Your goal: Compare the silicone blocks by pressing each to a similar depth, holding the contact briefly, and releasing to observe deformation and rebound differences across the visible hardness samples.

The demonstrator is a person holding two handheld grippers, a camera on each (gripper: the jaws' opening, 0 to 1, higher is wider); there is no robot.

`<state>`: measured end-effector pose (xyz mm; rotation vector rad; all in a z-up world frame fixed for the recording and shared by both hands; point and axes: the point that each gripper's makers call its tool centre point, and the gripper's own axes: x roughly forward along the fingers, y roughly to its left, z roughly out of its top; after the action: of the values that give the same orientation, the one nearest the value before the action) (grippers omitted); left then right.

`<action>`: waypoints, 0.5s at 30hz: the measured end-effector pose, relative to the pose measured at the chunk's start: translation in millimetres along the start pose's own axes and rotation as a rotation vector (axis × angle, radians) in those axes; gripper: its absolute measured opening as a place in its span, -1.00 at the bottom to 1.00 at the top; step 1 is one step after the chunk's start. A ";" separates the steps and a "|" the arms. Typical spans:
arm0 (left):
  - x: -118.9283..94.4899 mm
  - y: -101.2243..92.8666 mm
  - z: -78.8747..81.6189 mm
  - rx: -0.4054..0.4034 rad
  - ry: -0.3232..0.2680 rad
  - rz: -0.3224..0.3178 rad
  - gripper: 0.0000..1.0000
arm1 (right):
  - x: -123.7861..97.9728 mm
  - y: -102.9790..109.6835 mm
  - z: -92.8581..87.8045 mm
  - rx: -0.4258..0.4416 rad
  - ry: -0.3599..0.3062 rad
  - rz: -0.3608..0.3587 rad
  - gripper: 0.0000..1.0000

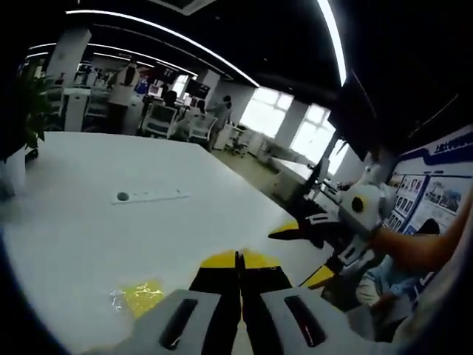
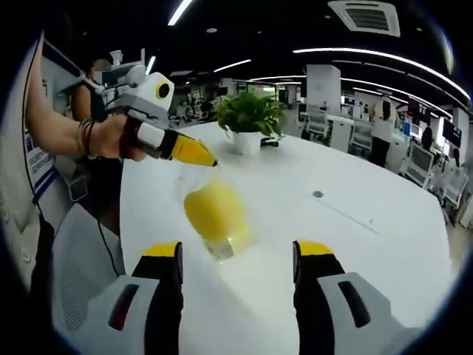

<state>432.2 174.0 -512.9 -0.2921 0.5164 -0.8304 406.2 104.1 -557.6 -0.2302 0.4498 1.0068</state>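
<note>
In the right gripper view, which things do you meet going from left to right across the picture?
The left gripper, shut, held by a hand → yellow block on the white table → potted plant → small round spot on the table.

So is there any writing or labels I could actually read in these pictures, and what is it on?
None can be read.
Blue and white wall board in the left gripper view: a header line and photo captions, too blurred to read.
Wall poster at the left edge of the right gripper view: too blurred to read.
Yellow block on the white table: no label visible.
</note>
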 end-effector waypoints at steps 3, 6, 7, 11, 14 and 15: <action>0.8 -0.2 0.6 0.000 -0.001 -0.005 -1.00 | 5.9 1.1 1.6 -0.022 0.017 0.022 0.12; 2.1 -0.5 0.6 -0.003 0.002 -0.011 -1.00 | 12.2 2.3 4.1 -0.055 0.030 0.047 0.12; 2.9 -1.2 0.1 -0.001 0.008 -0.015 -1.00 | 13.7 2.7 4.5 -0.060 0.035 0.054 0.12; 4.5 -1.6 0.0 0.006 0.014 -0.021 -1.00 | 20.3 2.4 8.5 -0.094 0.047 0.076 0.11; 5.5 -1.3 0.7 0.013 0.013 -0.020 -1.00 | 24.5 0.7 10.1 -0.109 0.056 0.086 0.11; 5.8 -2.5 -0.1 0.009 0.019 -0.028 -1.00 | 26.2 0.7 10.6 -0.117 0.060 0.091 0.11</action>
<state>433.8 167.9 -513.7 -0.2837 0.5276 -0.8629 420.3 128.5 -560.3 -0.3481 0.4598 1.1193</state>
